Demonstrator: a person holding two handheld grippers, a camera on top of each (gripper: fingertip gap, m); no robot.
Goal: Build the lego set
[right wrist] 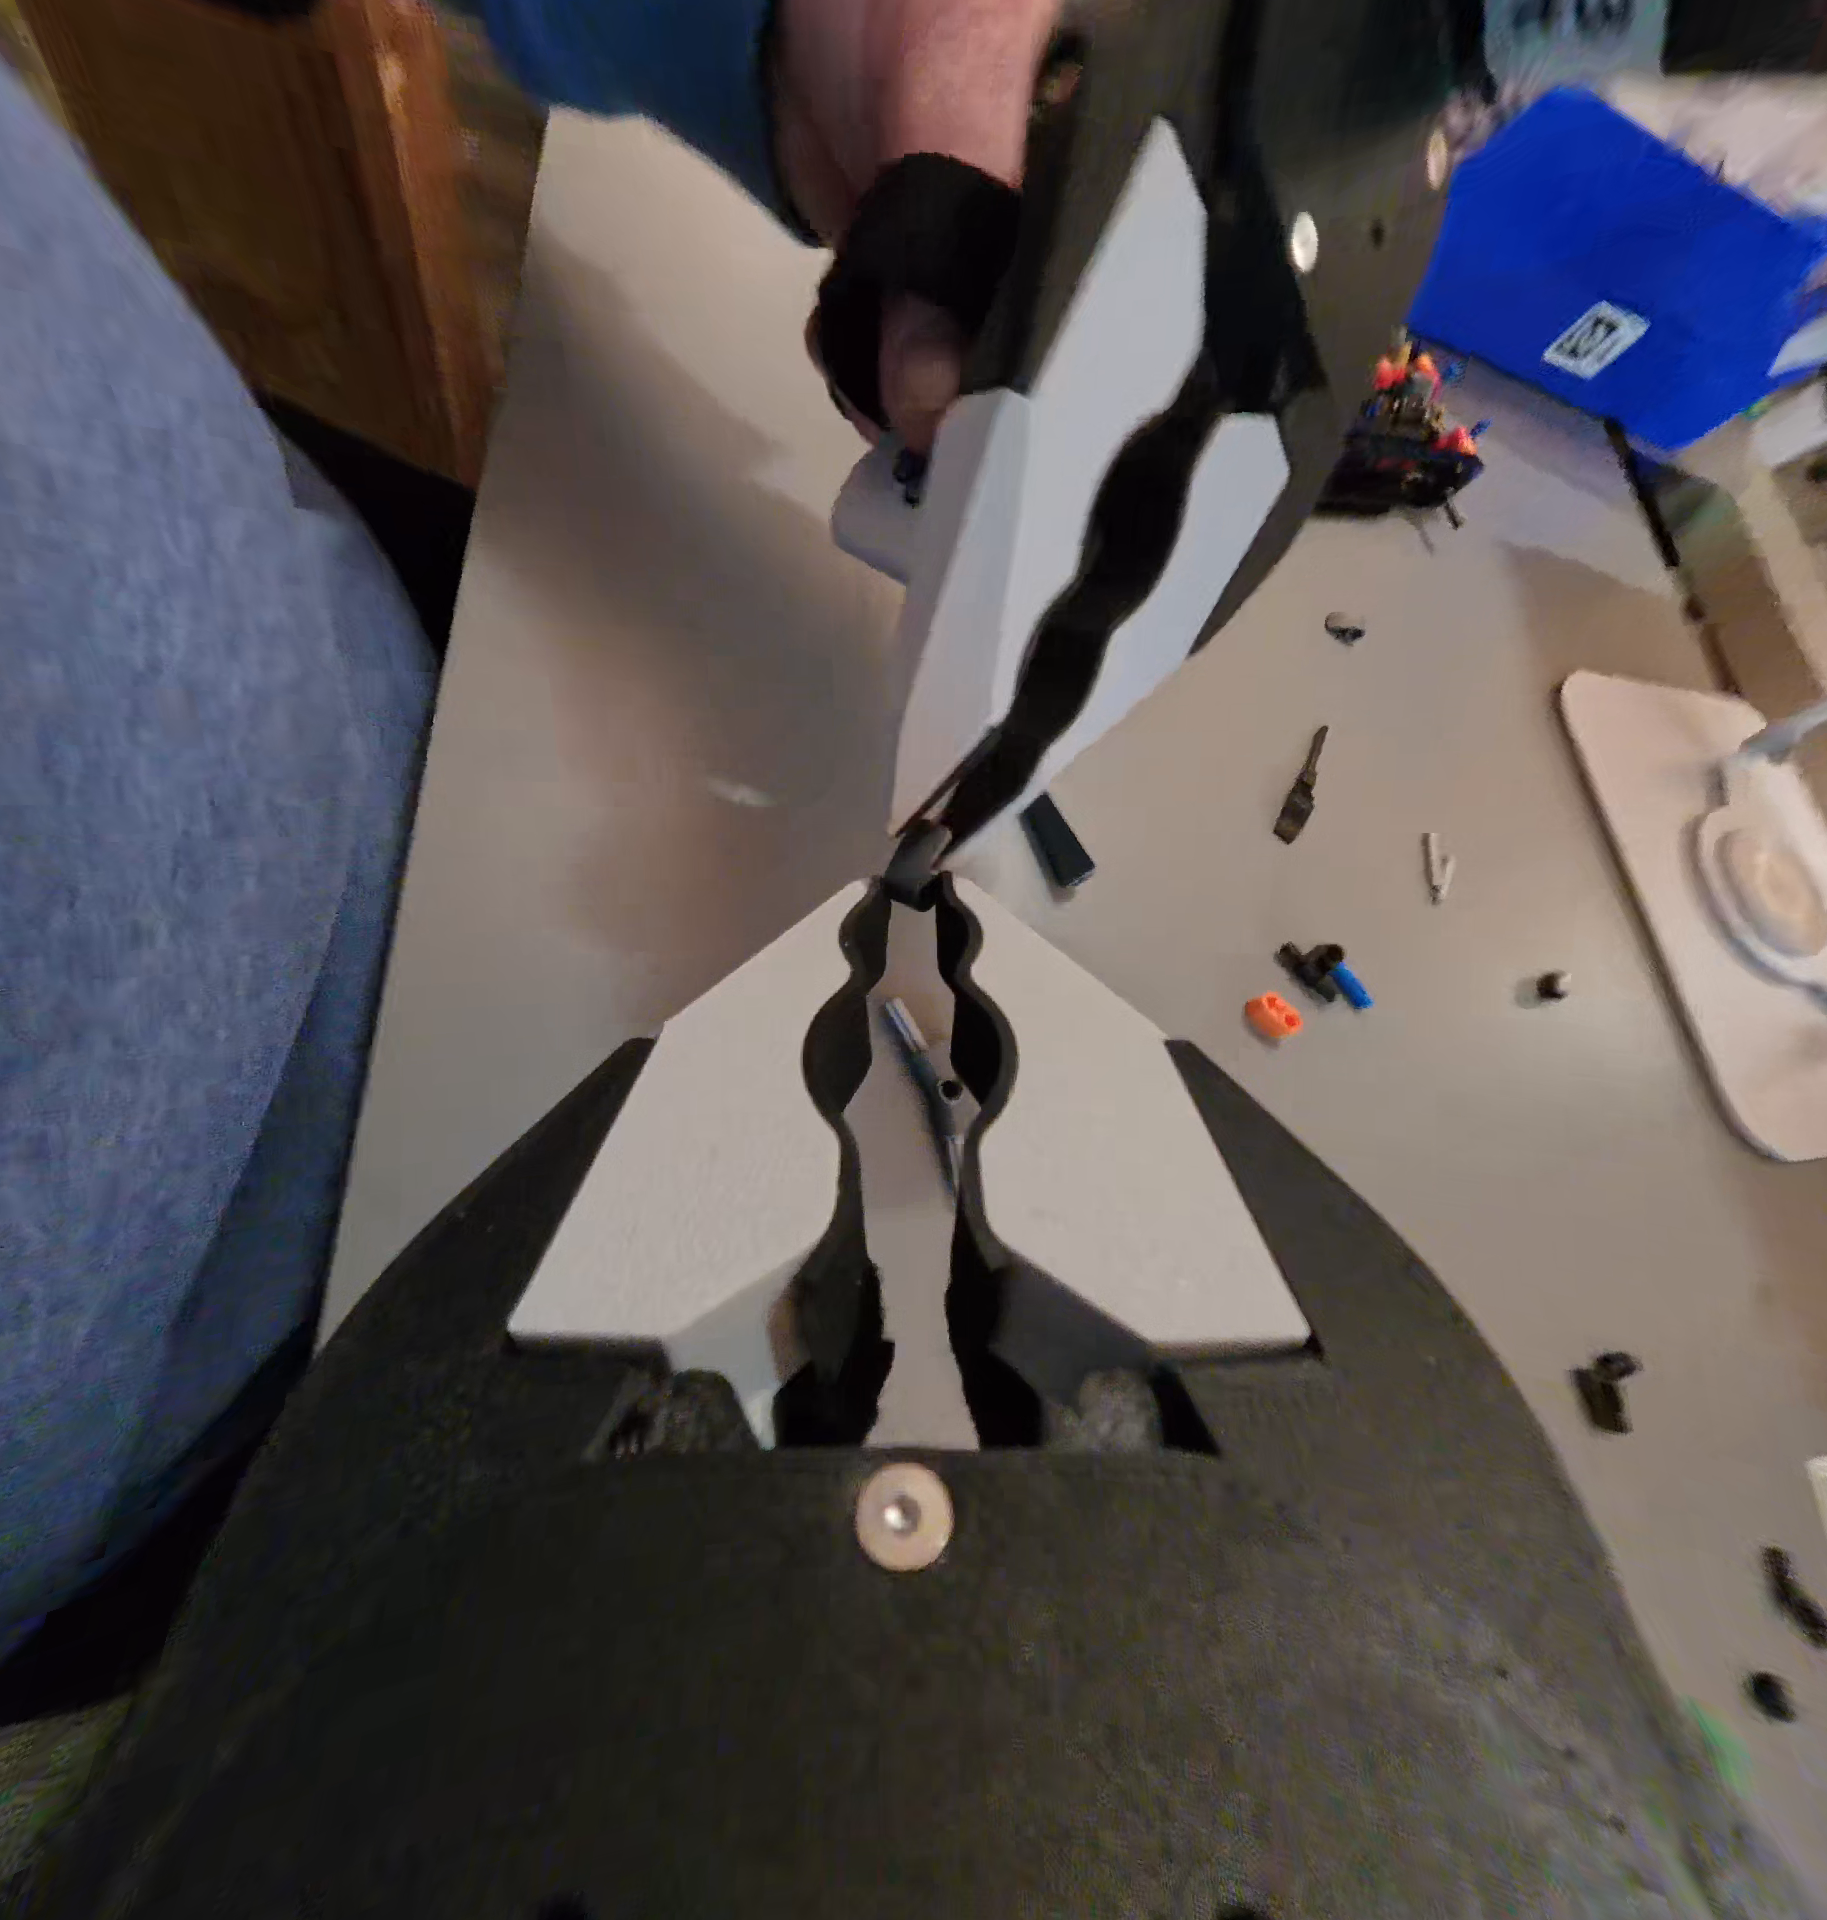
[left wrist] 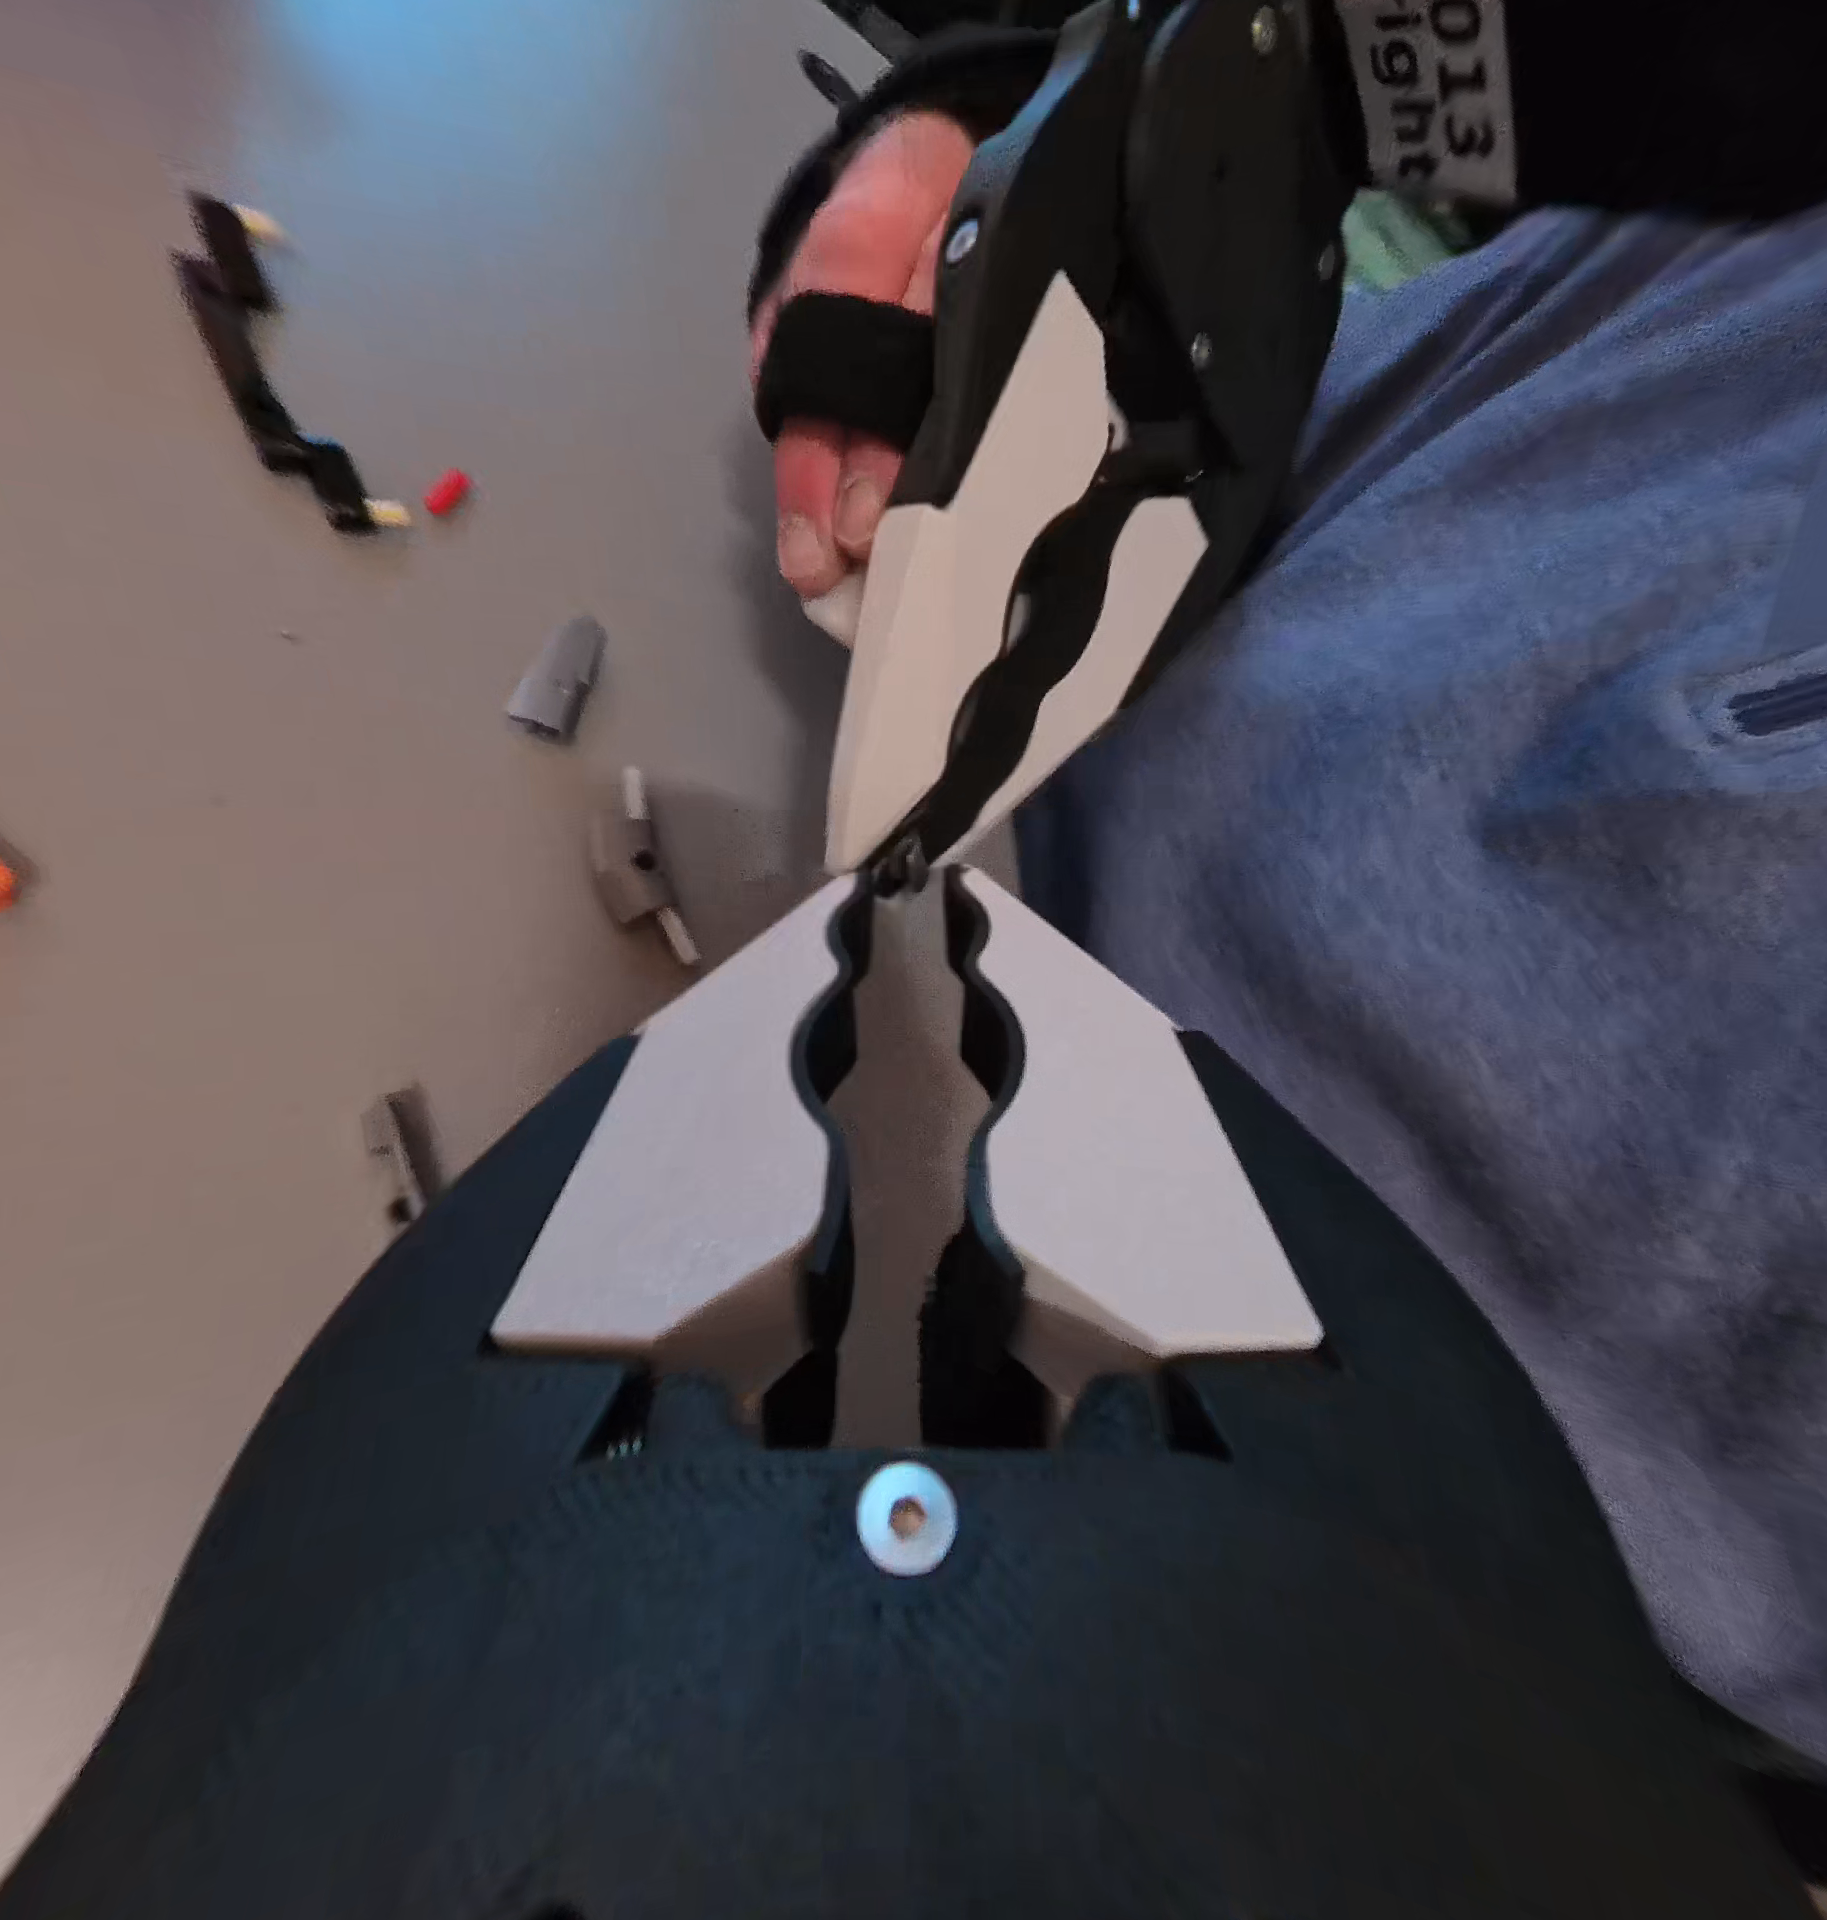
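A small black lego piece (left wrist: 901, 871) is held in the air where my two grippers meet tip to tip. In the left wrist view my left gripper (left wrist: 904, 888) reaches up from below, jaws nearly together on the piece. My right gripper (left wrist: 893, 857) comes down from above, shut on the same piece. In the right wrist view my right gripper (right wrist: 914, 891) is at the bottom and my left gripper (right wrist: 932, 829) is above it, with the black piece (right wrist: 914, 860) between their tips. A partly built model (right wrist: 1402, 436) stands far back on the table.
Loose parts lie on the grey table (left wrist: 265, 727): a long black assembly (left wrist: 254, 364), a red piece (left wrist: 447, 490), grey pieces (left wrist: 559, 681), an orange piece (right wrist: 1275, 1013) and a black-and-blue connector (right wrist: 1324, 971). A white lamp base (right wrist: 1771, 914) and blue bag (right wrist: 1615, 270) are at the right. The person's blue-grey garment (left wrist: 1511, 935) is close.
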